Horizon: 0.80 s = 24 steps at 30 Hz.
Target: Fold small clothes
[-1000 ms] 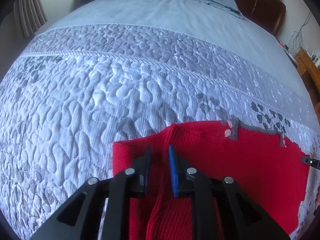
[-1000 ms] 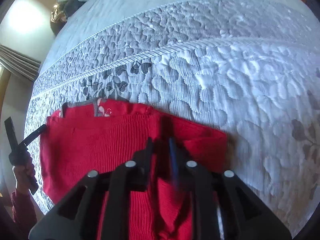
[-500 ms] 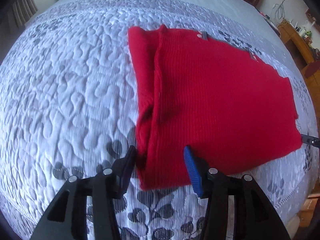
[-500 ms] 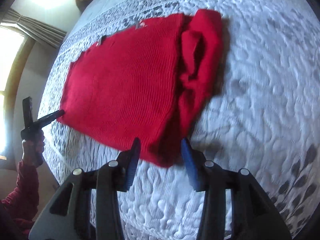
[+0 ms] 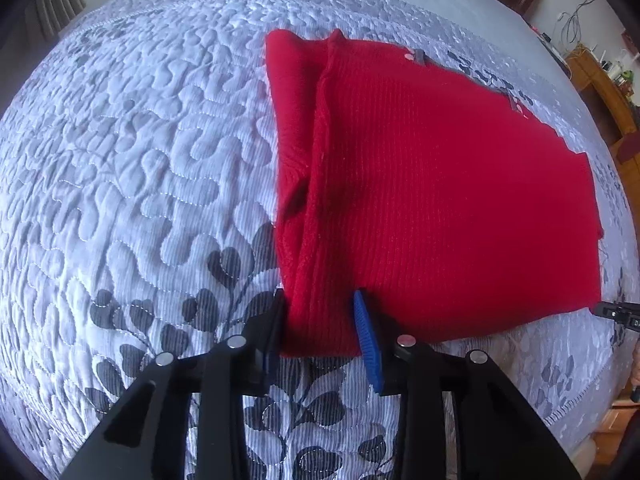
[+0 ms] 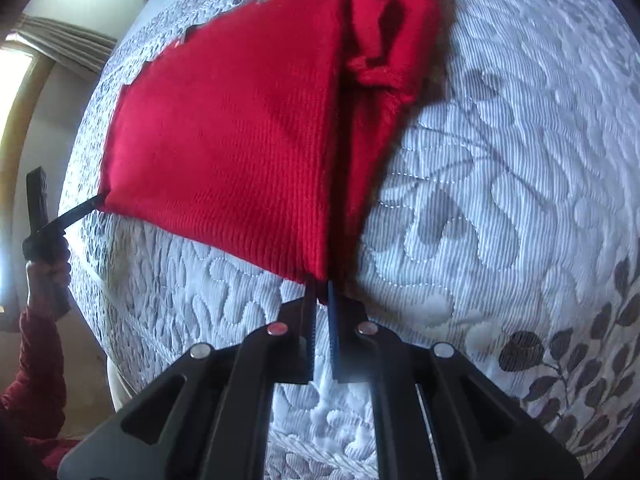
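Observation:
A red knit garment [image 5: 432,184] lies on the quilted bedspread with a folded sleeve along its left side. My left gripper [image 5: 320,320] is open, its jaws straddling the garment's near left corner. In the right wrist view the same garment [image 6: 224,128] has a bunched sleeve at its right side. My right gripper [image 6: 320,296] is shut on the garment's near right corner, which is lifted off the bed. The left gripper [image 6: 76,212] shows there at the far corner, held by a hand.
The grey-white quilted bedspread [image 5: 132,168] with dark leaf print extends all around. The bed's near edge [image 5: 576,404] runs along the lower right. A wooden cabinet [image 5: 600,80] stands at the far right. Curtains and a window [image 6: 24,64] lie at the left.
Both grippers pulled back from the garment's far edge to its near corners. The right gripper closed on its corner and lifted it. The left jaws moved in around theirs.

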### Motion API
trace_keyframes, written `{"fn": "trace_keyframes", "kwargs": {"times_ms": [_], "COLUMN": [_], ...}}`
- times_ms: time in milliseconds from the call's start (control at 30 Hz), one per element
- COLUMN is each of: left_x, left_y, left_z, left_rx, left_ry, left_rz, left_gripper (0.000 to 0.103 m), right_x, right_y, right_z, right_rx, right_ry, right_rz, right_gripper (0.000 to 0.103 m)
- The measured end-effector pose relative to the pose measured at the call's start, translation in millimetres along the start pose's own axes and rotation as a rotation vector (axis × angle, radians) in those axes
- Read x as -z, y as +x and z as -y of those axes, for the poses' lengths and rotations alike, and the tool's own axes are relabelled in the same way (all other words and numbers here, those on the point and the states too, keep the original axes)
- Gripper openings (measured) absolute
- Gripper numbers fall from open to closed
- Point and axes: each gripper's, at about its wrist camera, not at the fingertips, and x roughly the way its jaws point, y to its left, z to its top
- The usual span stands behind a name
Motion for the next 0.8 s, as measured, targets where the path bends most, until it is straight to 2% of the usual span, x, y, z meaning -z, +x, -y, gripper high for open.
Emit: {"fn": "trace_keyframes", "kwargs": {"times_ms": [133, 233, 300, 333, 367, 500, 533, 600, 700, 800], "left_x": [2.2, -0.3, -4.6, -6.4, -8.7, -28.4, -35.7, -50.3, -75.0, -98.6], "left_y": [2.4, -2.1, -8.6, -17.5, -27.0, -47.6, -46.5, -38.8, -19.6, 5.2], "left_z": [5.6, 7.4, 10.3, 12.1, 16.5, 49.0, 58.1, 79.7, 107.7, 135.8], "left_rx": [-0.03, -0.041, -0.045, -0.035, -0.021, 0.021, 0.031, 0.035, 0.067, 0.058], "left_ry": [0.027, 0.023, 0.001, -0.01, -0.005, 0.045, 0.055, 0.075, 0.096, 0.119], "left_rz": [0.014, 0.007, 0.006, 0.026, 0.05, 0.104, 0.103, 0.102, 0.076, 0.054], "left_gripper": [0.038, 0.037, 0.035, 0.035, 0.035, 0.046, 0.047, 0.049, 0.049, 0.049], "right_x": [1.3, -0.7, -1.7, -2.5, -3.5, -19.7, -27.5, -42.7, -64.8, -83.4], "right_y": [4.2, 1.6, -9.5, -17.5, -29.7, -61.5, -66.8, -72.9, -68.4, -58.5], "right_z": [-6.1, -7.1, -2.6, -1.3, -1.1, 5.3, 7.0, 13.9, 24.9, 34.8], "right_rx": [0.048, 0.033, -0.015, -0.031, -0.04, -0.033, -0.016, 0.01, -0.017, -0.026], "right_ry": [-0.033, -0.014, 0.017, 0.023, 0.022, 0.04, 0.052, 0.08, 0.128, 0.161], "right_rz": [0.0, 0.003, 0.024, 0.045, 0.078, 0.145, 0.156, 0.169, 0.154, 0.134], "right_gripper": [0.004, 0.006, 0.018, 0.033, 0.042, 0.054, 0.063, 0.065, 0.066, 0.073]}}
